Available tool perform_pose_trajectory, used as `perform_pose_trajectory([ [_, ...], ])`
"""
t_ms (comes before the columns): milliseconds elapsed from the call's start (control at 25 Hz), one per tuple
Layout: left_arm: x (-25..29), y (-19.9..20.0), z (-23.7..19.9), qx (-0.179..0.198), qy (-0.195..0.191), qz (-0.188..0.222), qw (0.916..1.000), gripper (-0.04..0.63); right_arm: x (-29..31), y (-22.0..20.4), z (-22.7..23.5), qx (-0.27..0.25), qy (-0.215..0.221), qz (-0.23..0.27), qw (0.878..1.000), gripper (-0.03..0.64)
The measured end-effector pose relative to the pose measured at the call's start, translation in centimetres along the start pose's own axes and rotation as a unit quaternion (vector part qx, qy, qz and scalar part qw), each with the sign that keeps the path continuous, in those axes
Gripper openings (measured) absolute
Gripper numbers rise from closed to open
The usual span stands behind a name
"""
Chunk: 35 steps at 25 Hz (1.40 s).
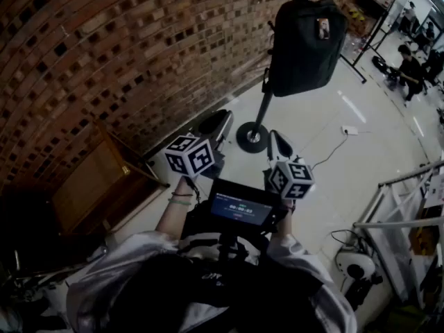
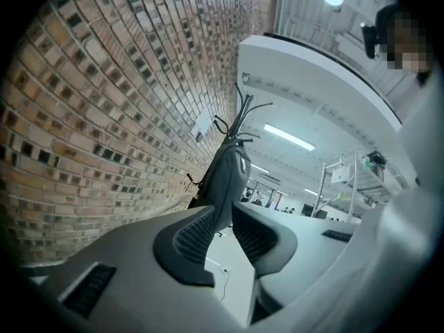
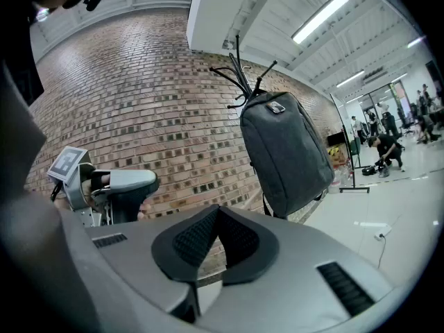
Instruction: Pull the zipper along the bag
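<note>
A dark grey backpack (image 1: 305, 40) hangs upright from a black coat stand (image 1: 252, 137), well ahead of both grippers. My left gripper (image 1: 215, 127) is held low in front of the person, its jaws a little apart with nothing between them. In the left gripper view the backpack (image 2: 225, 179) shows far off through the gap of the left gripper (image 2: 220, 210). My right gripper (image 1: 277, 144) sits beside it, shut and empty. The right gripper view has the backpack (image 3: 284, 151) up and to the right of the right gripper (image 3: 218, 214). No zipper pull can be made out.
A curved brick wall (image 1: 104, 47) runs along the left, with a wooden cabinet (image 1: 90, 186) at its foot. A cable and power strip (image 1: 350, 130) lie on the pale floor. Metal racks (image 1: 402, 207) stand at the right. People (image 1: 409, 64) are at the far right.
</note>
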<state>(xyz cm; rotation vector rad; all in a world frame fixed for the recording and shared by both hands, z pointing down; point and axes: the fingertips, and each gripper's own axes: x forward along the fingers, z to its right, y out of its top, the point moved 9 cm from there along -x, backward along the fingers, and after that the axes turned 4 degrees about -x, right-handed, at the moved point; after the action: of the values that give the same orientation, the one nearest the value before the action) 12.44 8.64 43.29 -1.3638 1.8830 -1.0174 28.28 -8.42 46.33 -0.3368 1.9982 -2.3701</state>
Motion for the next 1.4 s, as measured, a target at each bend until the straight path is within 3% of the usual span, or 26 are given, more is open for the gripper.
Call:
perform_pose_trajectory([
  [120, 0.9, 0.1, -0.3, -0.008, -0.007, -0.004, 0.9999, 0.072, 1.0, 0.3, 0.7, -0.002, 0.0, 0.0, 1.0, -0.008],
  [320, 2.2, 1.4, -2.0, 0.012, -0.004, -0.005, 0.9999, 0.072, 2.9, 1.8, 0.4, -0.006, -0.007, -0.021, 1.0, -0.008],
  [680, 6.9, 6.9, -9.6, 0.028, -0.035, -0.019, 0.9988, 0.072, 11.4, 2.6, -0.2, 0.012, -0.06, -0.014, 0.998, -0.008],
  [1080, 13.9, 13.0, -16.2, 0.045, -0.142, -0.065, 0.9866, 0.072, 20.4, 4.4, -0.7, 0.023, -0.162, -0.007, 0.986, 0.0],
  [1240, 16.5, 14.1, -16.2, 0.037, -0.187, -0.062, 0.9796, 0.072, 21.6, 4.8, 1.0, 0.03, -0.192, -0.011, 0.981, 0.021],
  [1400, 19.2, 14.3, -14.9, 0.029, -0.236, -0.071, 0.9688, 0.072, 22.3, 5.2, 3.4, 0.062, -0.193, -0.027, 0.979, 0.084],
])
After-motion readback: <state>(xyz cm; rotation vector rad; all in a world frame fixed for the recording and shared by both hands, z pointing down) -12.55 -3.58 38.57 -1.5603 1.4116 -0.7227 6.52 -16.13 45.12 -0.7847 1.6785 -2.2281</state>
